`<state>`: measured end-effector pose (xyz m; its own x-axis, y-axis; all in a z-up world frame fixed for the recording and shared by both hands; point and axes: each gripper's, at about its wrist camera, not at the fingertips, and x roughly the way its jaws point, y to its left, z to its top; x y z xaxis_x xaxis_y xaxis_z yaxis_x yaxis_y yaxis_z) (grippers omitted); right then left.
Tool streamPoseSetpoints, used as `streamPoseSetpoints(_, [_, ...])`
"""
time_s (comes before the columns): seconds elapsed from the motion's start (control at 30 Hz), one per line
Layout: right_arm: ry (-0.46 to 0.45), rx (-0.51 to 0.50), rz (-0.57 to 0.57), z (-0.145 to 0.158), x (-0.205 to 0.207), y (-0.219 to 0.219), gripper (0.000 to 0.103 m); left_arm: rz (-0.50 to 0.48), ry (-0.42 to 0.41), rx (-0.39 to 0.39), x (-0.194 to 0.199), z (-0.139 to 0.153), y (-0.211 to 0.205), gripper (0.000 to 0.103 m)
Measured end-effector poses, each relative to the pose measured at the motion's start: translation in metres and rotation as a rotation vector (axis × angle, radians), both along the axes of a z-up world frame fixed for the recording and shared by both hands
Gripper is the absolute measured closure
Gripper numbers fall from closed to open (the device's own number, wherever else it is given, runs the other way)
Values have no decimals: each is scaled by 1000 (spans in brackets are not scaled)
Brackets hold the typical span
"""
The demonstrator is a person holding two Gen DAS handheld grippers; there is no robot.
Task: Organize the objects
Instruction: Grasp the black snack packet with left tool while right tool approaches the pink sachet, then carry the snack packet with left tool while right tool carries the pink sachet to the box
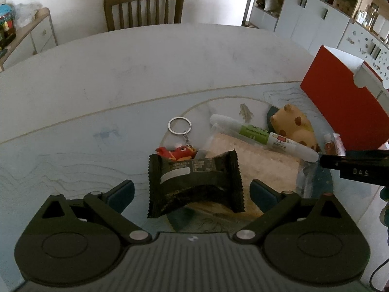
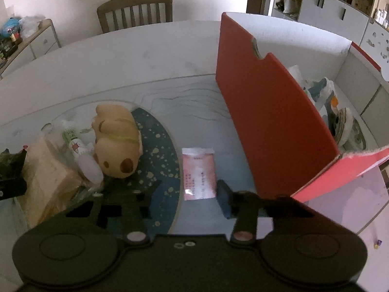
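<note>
In the left wrist view a black crinkle-edged snack packet (image 1: 194, 182) lies on the glass table top, partly over a tan bagged slab (image 1: 262, 163). My left gripper (image 1: 193, 194) is open, with one finger on each side of the packet and neither pad touching it. In the right wrist view a small pink sachet (image 2: 198, 172) lies flat on the glass beside the red box (image 2: 272, 112). My right gripper (image 2: 190, 193) straddles the sachet's near end. Its right finger is at the sachet's edge, and a gap shows on the left side.
A red fish keychain (image 1: 180, 152), a white tube with a green label (image 1: 262, 136) and a tan spotted plush (image 1: 294, 124) lie behind the packet. The red box holds several items (image 2: 338, 119). A wooden chair (image 1: 143, 7) stands at the far table edge, and cabinets (image 1: 313, 22) line the right wall.
</note>
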<state>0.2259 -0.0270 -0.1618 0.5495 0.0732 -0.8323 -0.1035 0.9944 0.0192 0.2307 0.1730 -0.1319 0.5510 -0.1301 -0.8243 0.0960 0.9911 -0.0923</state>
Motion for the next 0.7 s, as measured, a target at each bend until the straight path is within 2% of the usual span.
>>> streamPoseSetpoints(0.03, [-2,-3,3,0,0,1,66,-4,0,-6,0,1,0,11])
streamPoseSetpoints(0.1, [-3,-6,4,0,-1,1,74,-10,2,-18,0,2,-1,26])
streamPoseSetpoints(0.17, [0,-2,6,1,-2,1,74,-9,-3,-21,-1,4,-1,27])
streamPoseSetpoints(0.3, [1,0,18,2,-5,-1,75,-15,-6,-28,-4,7,-3,42])
streamPoseSetpoints(0.5, [-10,22,38,12,-15,-6,75,-19,-26,-34,-14,17,-8,46])
streamPoseSetpoints(0.7, [-33,70,61,35,-33,-14,75,-26,-53,-31,-29,35,-18,47])
